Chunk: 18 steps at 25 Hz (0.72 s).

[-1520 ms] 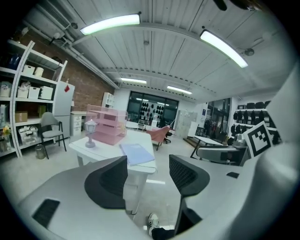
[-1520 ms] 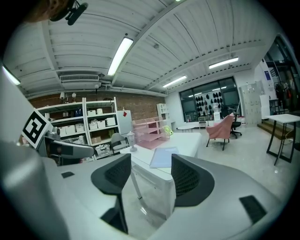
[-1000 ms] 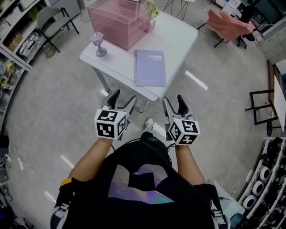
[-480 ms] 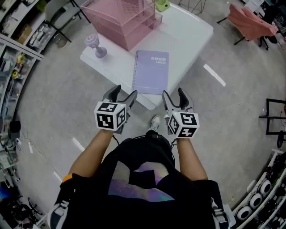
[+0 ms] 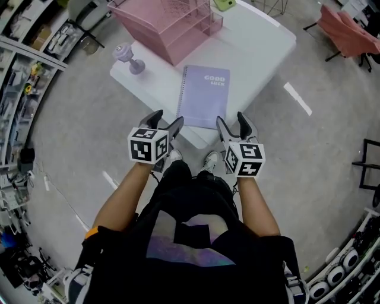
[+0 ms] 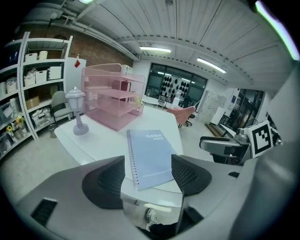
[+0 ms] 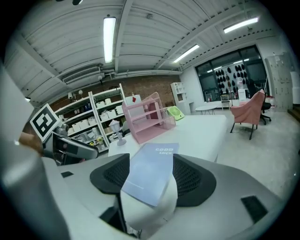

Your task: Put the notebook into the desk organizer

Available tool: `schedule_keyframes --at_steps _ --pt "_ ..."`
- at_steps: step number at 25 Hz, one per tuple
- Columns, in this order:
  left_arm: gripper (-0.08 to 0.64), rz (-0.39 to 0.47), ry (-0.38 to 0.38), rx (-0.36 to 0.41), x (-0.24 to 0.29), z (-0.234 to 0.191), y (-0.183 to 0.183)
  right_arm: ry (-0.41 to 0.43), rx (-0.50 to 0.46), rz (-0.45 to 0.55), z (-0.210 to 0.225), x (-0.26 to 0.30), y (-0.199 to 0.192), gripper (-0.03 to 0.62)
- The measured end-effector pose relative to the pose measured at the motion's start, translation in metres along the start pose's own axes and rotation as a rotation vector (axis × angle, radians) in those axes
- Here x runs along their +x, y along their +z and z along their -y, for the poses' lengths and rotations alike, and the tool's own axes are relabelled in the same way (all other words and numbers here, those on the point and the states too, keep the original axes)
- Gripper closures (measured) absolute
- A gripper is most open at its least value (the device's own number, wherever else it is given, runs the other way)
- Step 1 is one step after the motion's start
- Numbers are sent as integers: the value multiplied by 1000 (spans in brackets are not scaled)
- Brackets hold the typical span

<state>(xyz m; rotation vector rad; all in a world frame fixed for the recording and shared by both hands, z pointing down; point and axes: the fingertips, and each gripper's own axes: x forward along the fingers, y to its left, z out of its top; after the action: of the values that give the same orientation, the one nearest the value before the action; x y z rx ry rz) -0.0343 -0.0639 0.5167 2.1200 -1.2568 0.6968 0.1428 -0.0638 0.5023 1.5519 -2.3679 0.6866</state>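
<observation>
A lilac spiral notebook point(image 5: 205, 96) lies flat on the white table point(image 5: 261, 41), near its front corner. It also shows between the jaws as the notebook point(image 6: 151, 155) and the notebook point(image 7: 151, 171). The pink wire desk organizer point(image 5: 169, 24) stands at the table's far left; organizer point(image 6: 111, 101), organizer point(image 7: 147, 116). My left gripper point(image 5: 162, 126) and right gripper point(image 5: 234, 126) hover just short of the table's near edge, either side of the notebook. Both are open and hold nothing.
A small lilac lamp-shaped ornament point(image 5: 126, 57) stands on the table left of the notebook. A green object point(image 5: 224, 4) sits behind the organizer. Shelving point(image 5: 24, 65) lines the left wall; a pink-draped chair point(image 5: 347, 32) stands far right. The person's shoes point(image 5: 212, 161) are under the table corner.
The person has stepped closer to the table. Both grippers now sit right at the table's near corner beside the notebook, still open.
</observation>
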Motion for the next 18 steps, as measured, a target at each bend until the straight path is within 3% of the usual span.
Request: schedule_keyframes --at_steps 11,18 --pt "265 -100 -60 -12 56 -27 -7 -45 16 -112 16 37 -25 310" --pt "265 -187 -101 -18 90 -38 -10 -83 92 -192 31 57 -44 310"
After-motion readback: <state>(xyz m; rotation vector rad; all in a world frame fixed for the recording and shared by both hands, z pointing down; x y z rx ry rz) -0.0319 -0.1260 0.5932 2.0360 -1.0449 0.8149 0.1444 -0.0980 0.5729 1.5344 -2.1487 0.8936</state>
